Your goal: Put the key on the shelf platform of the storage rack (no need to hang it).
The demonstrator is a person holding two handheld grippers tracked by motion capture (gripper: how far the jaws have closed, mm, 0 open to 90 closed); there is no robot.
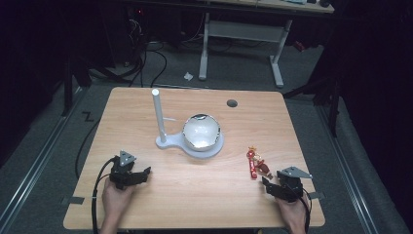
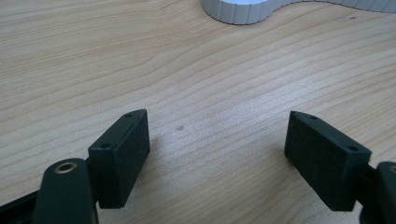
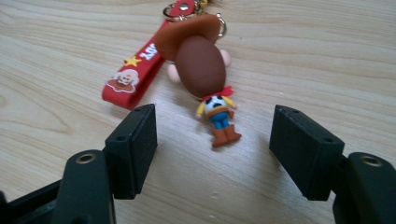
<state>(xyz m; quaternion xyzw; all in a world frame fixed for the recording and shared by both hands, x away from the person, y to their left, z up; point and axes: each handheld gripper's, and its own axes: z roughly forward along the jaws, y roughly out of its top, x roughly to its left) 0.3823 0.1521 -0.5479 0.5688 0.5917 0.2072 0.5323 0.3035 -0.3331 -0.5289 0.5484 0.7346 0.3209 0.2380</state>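
Note:
A cowboy figure keychain (image 3: 205, 79) with a red strap (image 3: 135, 74) lies flat on the wooden table, its feet toward my right gripper (image 3: 212, 140). That gripper is open, the jaws standing either side of the figure's feet without touching it. From above, the keychain (image 1: 256, 163) lies at the right, just ahead of the right gripper (image 1: 272, 186). My left gripper (image 2: 217, 144) is open over bare wood; in the high view the left gripper (image 1: 139, 174) rests near the front left. A white stand (image 1: 195, 146) with an upright post (image 1: 158, 114) carries a shiny silver bowl (image 1: 201, 130) at the table's middle.
The white stand's base edge (image 2: 243, 9) shows at the top of the left gripper view. A dark round hole (image 1: 232, 103) sits in the table near its far edge. Beyond the table stand a white-legged desk (image 1: 243, 34) and cables on the floor.

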